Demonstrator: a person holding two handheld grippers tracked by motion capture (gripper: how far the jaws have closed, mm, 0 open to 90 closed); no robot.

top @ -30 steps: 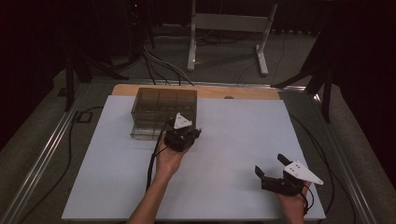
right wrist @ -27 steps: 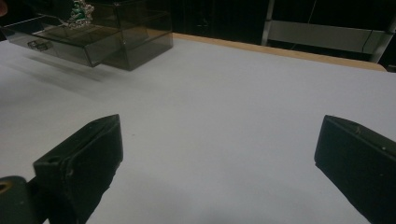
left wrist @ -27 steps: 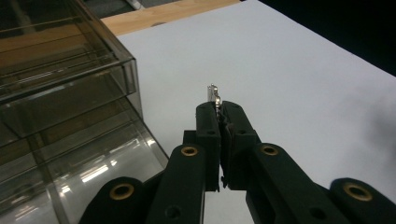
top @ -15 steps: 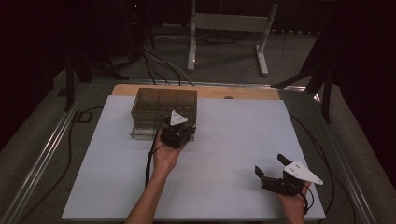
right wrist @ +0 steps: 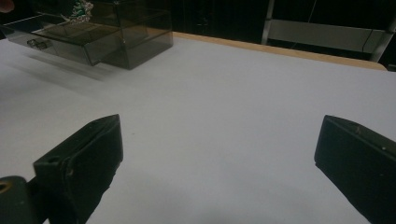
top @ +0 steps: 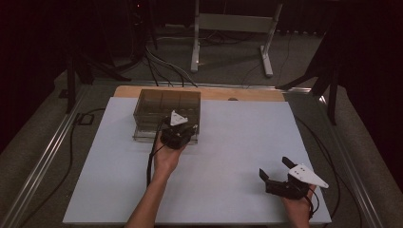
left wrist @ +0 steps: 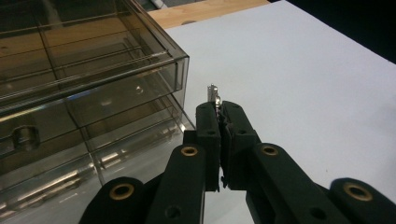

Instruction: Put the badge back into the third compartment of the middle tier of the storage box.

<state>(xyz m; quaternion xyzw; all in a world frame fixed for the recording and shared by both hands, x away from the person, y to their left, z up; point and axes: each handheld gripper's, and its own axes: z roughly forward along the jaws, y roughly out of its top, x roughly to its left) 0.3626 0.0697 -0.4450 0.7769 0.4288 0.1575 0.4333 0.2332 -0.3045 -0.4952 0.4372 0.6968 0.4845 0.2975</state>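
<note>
Drawer box (top: 166,113): smoky clear plastic, standing at the far left of the white desk (top: 237,142); the right claw's view shows a lower drawer (right wrist: 60,39) pulled partly out toward the person.

Left claw (left wrist: 218,109): jaws pressed together on a small metal piece (left wrist: 213,92), whose tip pokes up just past the pads, close beside the box's front right corner.

Small metal piece: thin, silvery, possibly a bit of jewellery or a clip – too little of it shows to tell. I judge it light, stiff and slippery, so a pinch across its flat sides near the middle should serve best; a loose hold could let it twist or drop.

Box handling: rigid but likely light, so a nudge may slide it on the smooth desk – the drawer's front pull is the natural place to take hold.

Right claw (top: 278,172): jaws wide apart with nothing between them, low over the near right of the desk, well apart from the box.
</note>
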